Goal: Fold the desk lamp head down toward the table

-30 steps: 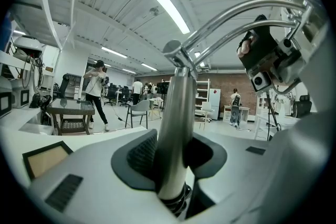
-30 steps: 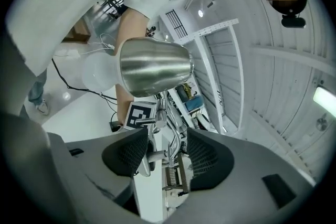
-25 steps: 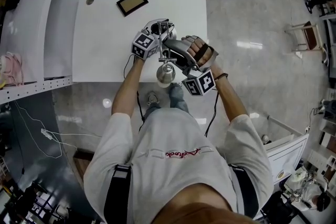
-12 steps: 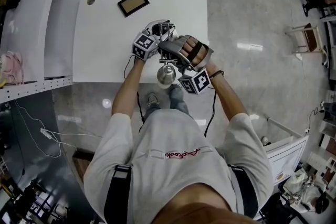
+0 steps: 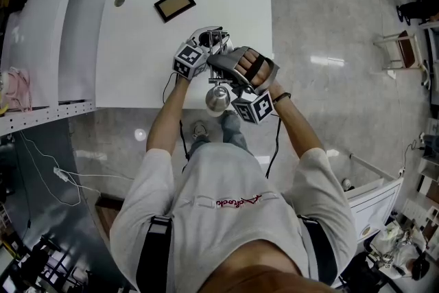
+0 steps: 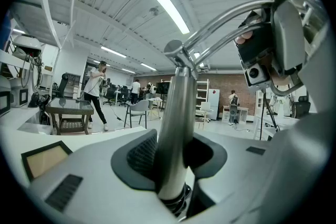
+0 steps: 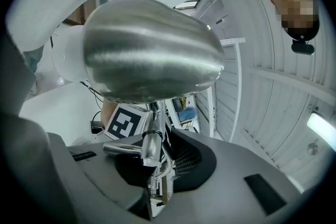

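The desk lamp stands at the near edge of the white table [image 5: 137, 44]. Its silvery head [image 5: 217, 98] hangs out past the edge toward me. My left gripper [image 5: 208, 49] is shut on the lamp's upright pole [image 6: 173, 123], and both pads touch it. The paired arm rods [image 6: 226, 21] run up and to the right from the pole's top joint. My right gripper [image 5: 221, 77] has just been closing, and its jaws now pinch the thin neck [image 7: 151, 155] right under the rounded head [image 7: 152, 55].
A dark-framed flat panel [image 5: 173, 3] lies at the table's far side, with a round cable hole [image 5: 118, 1] to its left. A black cord [image 5: 167, 82] hangs off the near edge. Shelving [image 5: 34, 31] runs along the left; shiny floor lies to the right.
The right gripper's jaws have closed on the lamp neck and its marker cube has shifted slightly left while rolling. The left gripper and the lamp head stay where they were.
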Demonstrator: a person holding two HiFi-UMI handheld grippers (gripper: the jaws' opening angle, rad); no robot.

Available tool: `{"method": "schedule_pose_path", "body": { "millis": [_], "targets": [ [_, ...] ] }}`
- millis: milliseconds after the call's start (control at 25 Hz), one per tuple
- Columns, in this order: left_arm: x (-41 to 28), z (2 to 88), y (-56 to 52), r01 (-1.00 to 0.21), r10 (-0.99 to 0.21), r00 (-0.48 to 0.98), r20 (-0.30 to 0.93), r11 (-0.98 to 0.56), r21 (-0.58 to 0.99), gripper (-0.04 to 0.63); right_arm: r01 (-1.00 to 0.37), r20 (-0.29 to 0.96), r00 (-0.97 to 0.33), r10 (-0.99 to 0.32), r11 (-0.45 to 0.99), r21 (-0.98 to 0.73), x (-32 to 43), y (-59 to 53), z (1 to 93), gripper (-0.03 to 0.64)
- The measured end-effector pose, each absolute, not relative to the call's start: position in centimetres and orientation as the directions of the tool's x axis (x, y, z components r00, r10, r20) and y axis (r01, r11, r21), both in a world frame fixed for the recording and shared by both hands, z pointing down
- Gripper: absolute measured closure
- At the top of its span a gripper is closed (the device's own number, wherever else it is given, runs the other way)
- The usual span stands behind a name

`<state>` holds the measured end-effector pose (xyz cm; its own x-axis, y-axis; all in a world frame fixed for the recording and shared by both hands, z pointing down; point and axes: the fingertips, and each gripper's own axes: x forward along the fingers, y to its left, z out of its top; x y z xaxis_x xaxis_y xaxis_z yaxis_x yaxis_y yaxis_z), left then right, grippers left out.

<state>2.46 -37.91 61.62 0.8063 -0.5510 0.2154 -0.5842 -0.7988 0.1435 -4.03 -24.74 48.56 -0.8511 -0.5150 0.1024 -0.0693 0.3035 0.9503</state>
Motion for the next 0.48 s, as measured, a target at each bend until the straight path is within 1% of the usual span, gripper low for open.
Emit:
{"method": "schedule_pose_path", "body": {
  "millis": [480],
  "targets": [
    [2.42, 61.64, -37.86, -0.578, -0.542, 0.810, 0.223, -0.802, 0.150, 0.437, -0.112, 0.071, -0.856, -0.512, 0.318, 0.942, -4.06, -24.46, 48.93, 0.571]
  ]
}}
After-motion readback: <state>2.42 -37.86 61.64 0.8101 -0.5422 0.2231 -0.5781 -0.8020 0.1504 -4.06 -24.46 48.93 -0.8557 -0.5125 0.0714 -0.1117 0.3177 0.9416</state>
